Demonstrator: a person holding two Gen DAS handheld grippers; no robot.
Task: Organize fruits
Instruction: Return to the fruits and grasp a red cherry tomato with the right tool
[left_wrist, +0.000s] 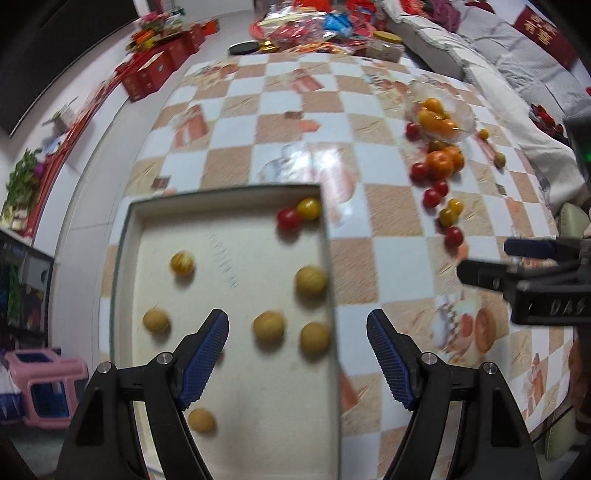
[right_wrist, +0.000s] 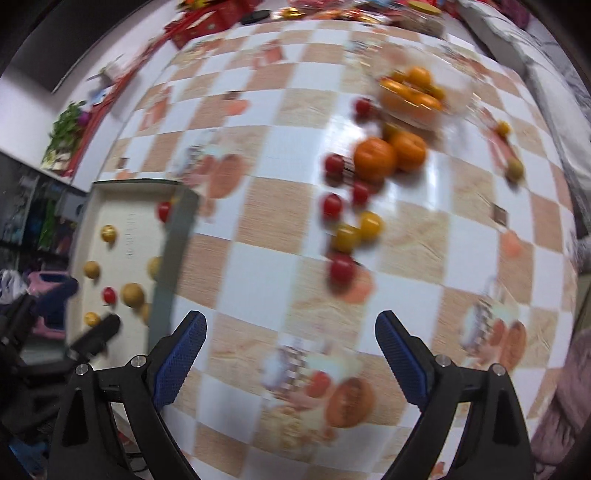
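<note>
Checkered tabletop (left_wrist: 280, 122): sorted fruit in tray (left_wrist: 236, 369) at 7 o'clock, loose pile (right_wrist: 351, 206) at 1. Left claw (left_wrist: 297, 354), right claw (right_wrist: 291, 358) both spread, empty, likely heading for next pick.

the left gripper (left_wrist: 297, 354) is held wide open and empty above a shallow box (left_wrist: 127, 266), where small yellow fruits (left_wrist: 311, 281) are scattered.
</note>
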